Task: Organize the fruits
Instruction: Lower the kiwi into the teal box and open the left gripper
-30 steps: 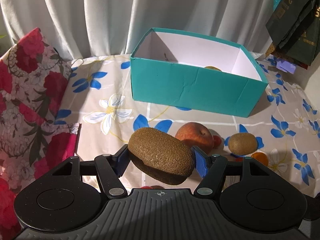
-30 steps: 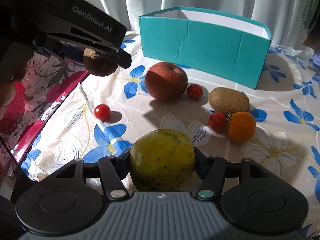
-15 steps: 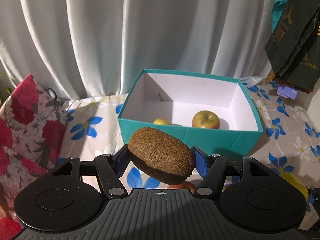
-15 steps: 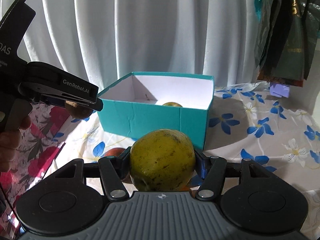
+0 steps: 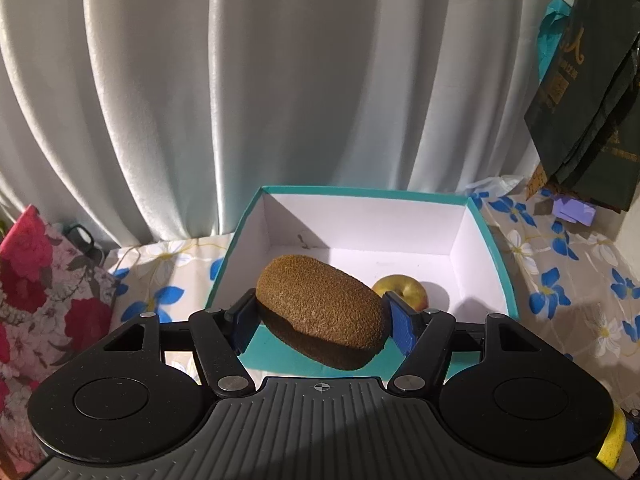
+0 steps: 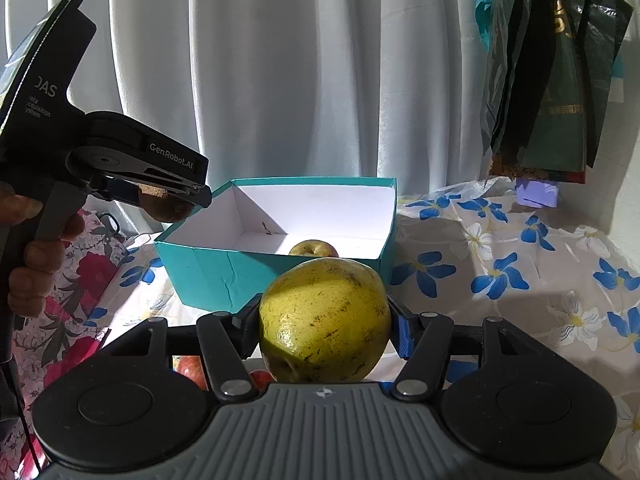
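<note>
My left gripper [image 5: 320,316] is shut on a brown kiwi [image 5: 320,304] and holds it in the air just before the near wall of the teal box [image 5: 496,264]. A yellow apple [image 5: 402,290] lies inside the box. My right gripper [image 6: 324,328] is shut on a yellow-green pear [image 6: 324,320], raised in front of the teal box [image 6: 208,276]. In the right wrist view the left gripper [image 6: 168,196] hovers with the kiwi [image 6: 164,208] above the box's left corner. The yellow apple [image 6: 314,247] shows inside the box.
A floral tablecloth [image 6: 500,272] covers the table. A red floral cushion [image 5: 44,300] lies at the left. Dark bags [image 6: 552,80] hang at the right before a white curtain [image 5: 280,80]. A red apple [image 6: 190,370] and a small tomato [image 6: 260,378] lie below my right gripper.
Both grippers have risen and moved toward the teal box with their fruit. The loose fruit on the cloth has dropped out of view.
</note>
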`<state>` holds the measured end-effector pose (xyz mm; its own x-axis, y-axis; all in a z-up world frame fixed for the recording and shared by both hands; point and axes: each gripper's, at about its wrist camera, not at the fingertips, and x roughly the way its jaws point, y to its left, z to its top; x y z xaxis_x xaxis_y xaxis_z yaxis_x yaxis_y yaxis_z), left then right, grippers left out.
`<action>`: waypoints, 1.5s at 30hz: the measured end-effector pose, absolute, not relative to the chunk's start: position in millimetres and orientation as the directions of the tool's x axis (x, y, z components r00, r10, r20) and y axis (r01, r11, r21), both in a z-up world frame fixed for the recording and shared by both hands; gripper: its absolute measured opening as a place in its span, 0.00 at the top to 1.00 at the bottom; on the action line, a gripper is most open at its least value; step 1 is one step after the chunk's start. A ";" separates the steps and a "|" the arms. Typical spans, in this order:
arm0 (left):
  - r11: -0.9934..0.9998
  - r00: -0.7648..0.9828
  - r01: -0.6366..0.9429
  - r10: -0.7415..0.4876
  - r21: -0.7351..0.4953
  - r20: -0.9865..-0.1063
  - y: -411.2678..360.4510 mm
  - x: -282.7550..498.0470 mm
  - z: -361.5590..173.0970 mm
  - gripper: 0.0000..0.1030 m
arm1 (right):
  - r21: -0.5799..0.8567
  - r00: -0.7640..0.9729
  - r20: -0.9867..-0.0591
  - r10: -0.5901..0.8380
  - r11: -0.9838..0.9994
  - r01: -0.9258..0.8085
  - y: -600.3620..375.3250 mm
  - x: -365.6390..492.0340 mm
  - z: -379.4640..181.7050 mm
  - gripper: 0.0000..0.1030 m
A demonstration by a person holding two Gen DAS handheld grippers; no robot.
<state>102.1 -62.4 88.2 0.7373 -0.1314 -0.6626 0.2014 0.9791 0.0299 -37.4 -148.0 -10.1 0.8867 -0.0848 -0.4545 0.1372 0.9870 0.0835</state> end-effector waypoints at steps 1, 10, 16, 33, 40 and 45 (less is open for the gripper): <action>0.979 0.736 0.203 -0.133 0.028 -0.664 -63.6 104.9 87.2 0.31 | 0.082 0.886 -0.455 -0.089 0.987 0.141 -149.2 -36.2 -9.6 0.40; 0.979 0.735 0.201 -0.130 0.030 -0.666 -69.9 129.5 84.6 0.31 | 0.084 0.890 -0.447 -0.096 0.985 0.148 -157.1 -24.8 -4.8 0.40; 0.983 0.732 0.180 -0.107 0.039 -0.673 -66.0 146.3 76.9 0.31 | 0.088 0.892 -0.442 -0.096 0.985 0.149 -158.6 -18.9 -4.2 0.40; 0.988 0.605 0.144 -0.049 0.048 -0.795 -55.9 218.6 2.9 0.31 | 0.098 0.886 -0.452 -0.104 0.981 0.165 -160.8 -10.9 -6.7 0.40; 0.982 0.613 0.135 0.020 0.130 -0.790 -57.9 229.3 -13.0 0.31 | 0.109 0.881 -0.460 -0.116 0.977 0.185 -163.6 -7.8 -8.3 0.40; 0.977 0.616 0.145 0.035 0.157 -0.787 -63.2 231.4 -15.4 0.31 | 0.105 0.880 -0.460 -0.118 0.977 0.186 -162.6 -5.6 -8.3 0.40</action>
<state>231.4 -63.2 -15.4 0.6158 0.0349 -0.7871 0.1451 0.9769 0.1568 -5.6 -162.6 -8.3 0.8801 -0.1182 -0.4599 0.1862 0.9768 0.1053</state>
